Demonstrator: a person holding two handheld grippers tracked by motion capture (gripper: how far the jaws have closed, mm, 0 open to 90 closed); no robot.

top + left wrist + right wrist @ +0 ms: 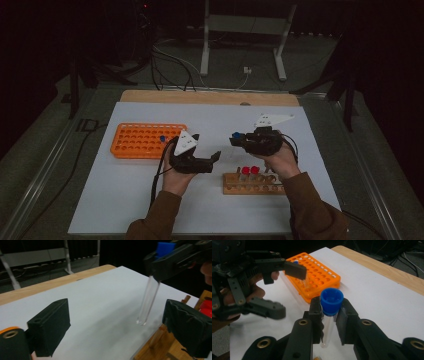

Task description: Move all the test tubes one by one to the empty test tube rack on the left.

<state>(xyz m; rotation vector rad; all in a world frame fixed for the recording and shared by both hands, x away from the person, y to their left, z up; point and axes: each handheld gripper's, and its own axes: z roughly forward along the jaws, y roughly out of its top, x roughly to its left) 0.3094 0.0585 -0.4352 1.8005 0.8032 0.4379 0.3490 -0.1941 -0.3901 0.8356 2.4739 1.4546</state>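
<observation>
Two sleeved forearms enter at the near edge of the white-topped table, each hand working a black two-jaw gripper. Just beyond the right wrist, near the table's near right corner, stands a wooden rack carrying two red-capped tubes. The left gripper hovers above the middle of the table with its jaws spread wide and nothing between them, the opening turned toward the right-hand tool. The right gripper is clamped on a clear tube with a blue cap, pinching it just under the cap; the tube hangs roughly upright, cap up and rounded bottom down, above bare table and clear of both racks. From the left gripper view the tube hangs between that tool's two open pads, toward the right-hand one, its long axis running nearly crosswise to the line on which they would close. That looks like the relation on which a handover or a regrip would turn: the open left jaws are the nearer free tool and need only advance and close on the glass below the other grip. Farther off, toward the table's left edge, lies an orange rack of round holes with one blue-capped tube standing in it, beyond the left gripper.
</observation>
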